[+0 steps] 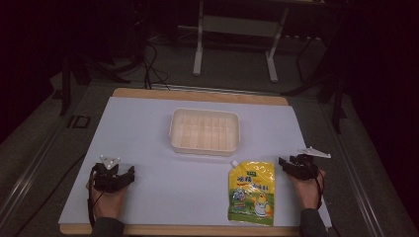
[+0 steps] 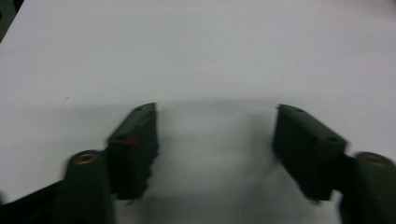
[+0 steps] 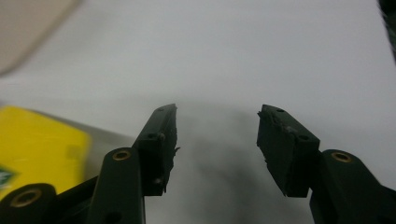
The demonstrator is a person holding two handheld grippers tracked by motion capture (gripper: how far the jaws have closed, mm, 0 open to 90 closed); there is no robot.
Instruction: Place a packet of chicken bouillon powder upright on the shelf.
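Right gripper (image 1: 289,165) sits just right of the yellow spout pouch (image 1: 252,192), jaws wide, nothing between them. Left gripper (image 1: 121,177) also wide, well apart over bare white sheet (image 1: 148,128). Pouch lies flat near the front edge, below the cream basket (image 1: 204,131). Likely soft, floppy, slick film with sloshy fill; I'd pinch the stiff top seam beside the spout.

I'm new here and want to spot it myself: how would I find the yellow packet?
Start at the white sheet covering the table and find the cream tray at its middle. Just nearer the person, beside the right tongs, lies the yellow pouch: flat, bright, with a white corner spout and cartoon print.
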